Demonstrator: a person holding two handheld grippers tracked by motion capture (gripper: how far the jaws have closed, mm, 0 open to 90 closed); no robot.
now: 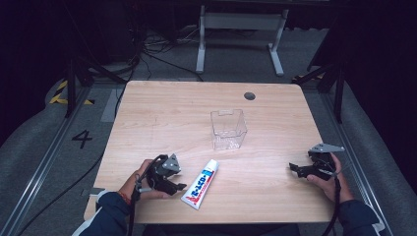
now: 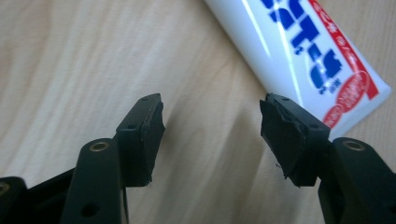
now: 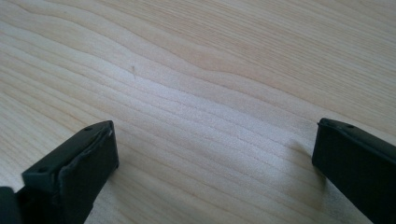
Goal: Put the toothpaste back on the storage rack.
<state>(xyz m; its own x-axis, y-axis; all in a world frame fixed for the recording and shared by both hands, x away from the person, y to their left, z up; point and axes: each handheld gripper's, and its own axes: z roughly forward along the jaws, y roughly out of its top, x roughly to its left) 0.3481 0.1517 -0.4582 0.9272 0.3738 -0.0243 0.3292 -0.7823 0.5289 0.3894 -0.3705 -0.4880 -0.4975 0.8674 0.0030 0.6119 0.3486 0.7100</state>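
At the table's [image 1: 147, 108] seven o'clock edge, the left gripper [image 1: 178, 187], jaws narrowed yet empty, flanks the toothpaste tube [image 1: 200, 183] for pickup, while the right gripper [image 1: 294, 167] idles wide at four o'clock.

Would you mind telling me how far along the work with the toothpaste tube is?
Nothing looks done: the toothpaste tube lies flat on the table, apart from the clear container. The left gripper sits beside the tube, fingers apart over bare wood. Grasping and moving it remain.
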